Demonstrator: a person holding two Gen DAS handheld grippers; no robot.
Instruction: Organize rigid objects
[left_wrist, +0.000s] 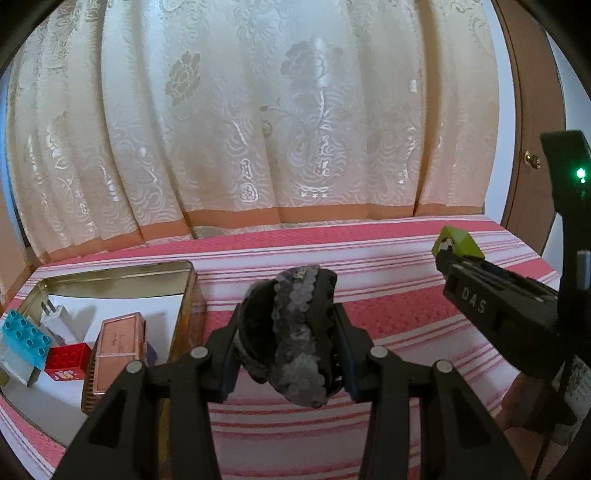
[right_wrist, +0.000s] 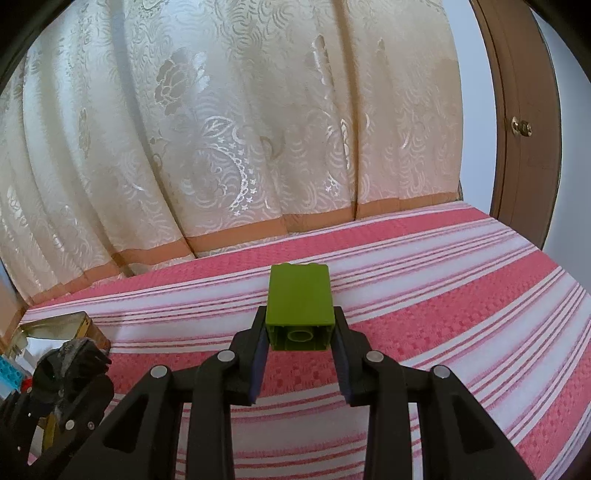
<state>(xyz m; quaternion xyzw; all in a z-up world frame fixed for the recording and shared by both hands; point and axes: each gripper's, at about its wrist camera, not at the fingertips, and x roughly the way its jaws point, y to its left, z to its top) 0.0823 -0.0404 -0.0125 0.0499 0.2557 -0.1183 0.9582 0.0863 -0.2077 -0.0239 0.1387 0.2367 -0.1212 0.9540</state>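
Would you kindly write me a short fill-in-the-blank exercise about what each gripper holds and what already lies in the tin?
1. The right gripper is shut on a ____ toy brick.
2. The left gripper holds a black sequined ____ clip.
3. The red brick lies inside the metal ____.
4. The cloth has pink and ____ stripes.

Missing words: green; hair; tin; white

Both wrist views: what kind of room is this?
Likely a home bedroom: a pink striped bedspread as the work surface, a cream embroidered curtain behind it, and a brown wooden door with a knob.
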